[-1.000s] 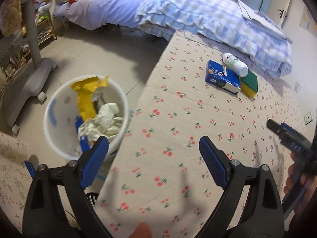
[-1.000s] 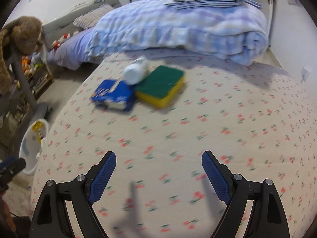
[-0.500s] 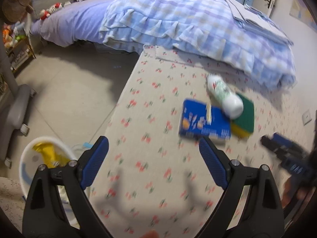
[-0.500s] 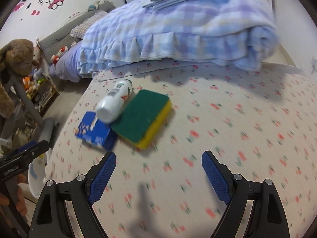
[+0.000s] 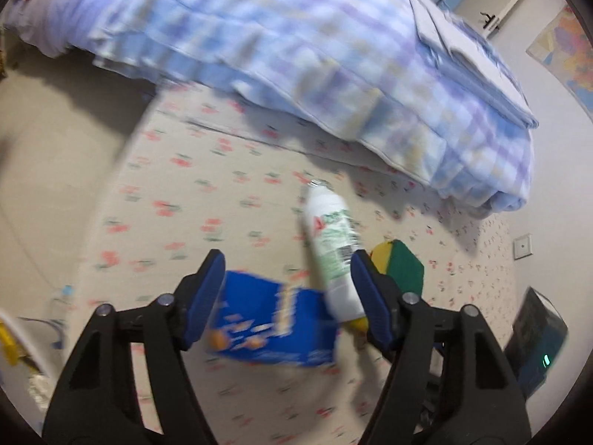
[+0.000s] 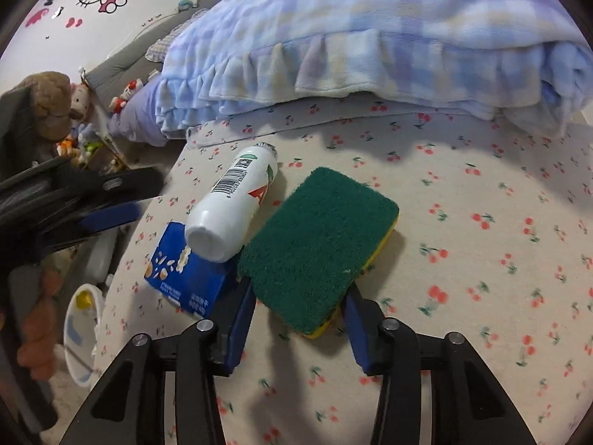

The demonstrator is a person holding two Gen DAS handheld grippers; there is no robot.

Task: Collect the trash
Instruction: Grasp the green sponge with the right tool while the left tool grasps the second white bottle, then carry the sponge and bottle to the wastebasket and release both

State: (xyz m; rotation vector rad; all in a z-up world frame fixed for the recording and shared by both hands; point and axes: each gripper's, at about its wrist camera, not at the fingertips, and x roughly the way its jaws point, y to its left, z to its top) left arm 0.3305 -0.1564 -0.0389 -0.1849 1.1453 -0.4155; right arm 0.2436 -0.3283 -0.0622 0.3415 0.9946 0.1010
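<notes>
A blue carton lies on the cherry-print cloth with a white bottle leaning across it and a green-and-yellow sponge beside them. My left gripper is open, its pads straddling the carton and the bottle's base, just above them. In the right wrist view the same carton, bottle and sponge show. My right gripper is open, with its pads on either side of the sponge's near end. The left gripper shows at the left edge.
A white trash bin with yellow trash stands on the floor, left of the cloth-covered surface. A folded blue checked blanket lies on the far end. Stuffed toys sit at the left.
Both grippers moved forward to the pile. The left one swung from the bin to the carton and bottle. The right one closed in on the sponge and its jaws narrowed.
</notes>
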